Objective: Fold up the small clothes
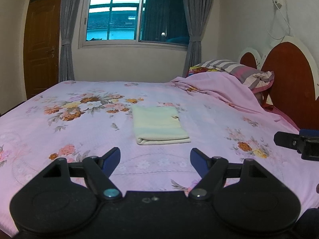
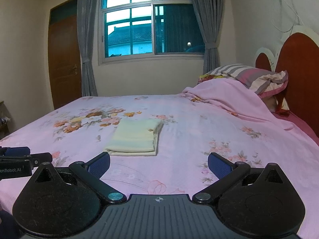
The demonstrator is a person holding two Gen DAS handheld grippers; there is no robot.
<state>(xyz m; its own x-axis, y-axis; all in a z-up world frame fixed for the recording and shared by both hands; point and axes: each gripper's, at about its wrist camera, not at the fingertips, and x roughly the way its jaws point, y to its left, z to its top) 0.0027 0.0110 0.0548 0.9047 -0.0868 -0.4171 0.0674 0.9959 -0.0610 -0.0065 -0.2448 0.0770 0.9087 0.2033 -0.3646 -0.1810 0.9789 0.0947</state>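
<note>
A pale yellow-green cloth, folded into a neat flat rectangle [image 1: 160,126], lay near the middle of the bed, on a pink bedsheet printed with orange and white flowers [image 1: 59,123]. The left gripper [image 1: 155,160] hovered above the sheet just short of the cloth's near edge, its blue-padded jaws spread wide and holding nothing. The right gripper [image 2: 159,166] hung likewise short of the cloth [image 2: 137,137], jaws wide and empty, and it showed at the right edge of the left wrist view [image 1: 299,143]. Beyond the cloth, a rumpled pink blanket [image 1: 219,91] was heaped toward a striped grey-and-pink pillow [image 1: 245,71] against the red heart-shaped headboard [image 1: 289,79]. A grey-curtained window [image 1: 135,16] and a brown wooden door [image 1: 41,45] stood at the far wall.
</note>
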